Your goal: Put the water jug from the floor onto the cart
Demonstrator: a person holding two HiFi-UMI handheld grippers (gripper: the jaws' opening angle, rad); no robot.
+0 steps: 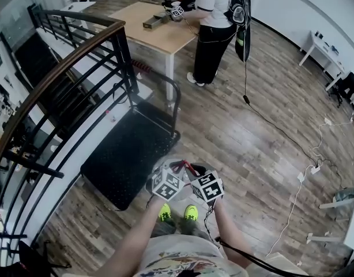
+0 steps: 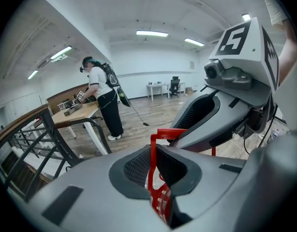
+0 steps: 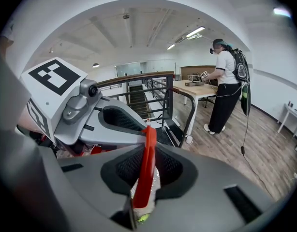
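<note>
In the head view, at 6 o'clock, the water jug (image 1: 174,165) sits mostly hidden under both claws, with its red handle (image 1: 186,167) between them and the cart (image 1: 126,154) at their 10 o'clock. In the left gripper view, the left gripper (image 2: 155,167) has its jaws nearly together, clamped on that handle. In the right gripper view, the right gripper (image 3: 146,170) has its narrow-set jaws pinching the same handle, and the jug's clear body is at 6 o'clock below.

We see a red jug handle (image 3: 145,163), a black cart deck (image 1: 128,154) — and black-and-white squares on both marker cubes (image 1: 167,183).
</note>
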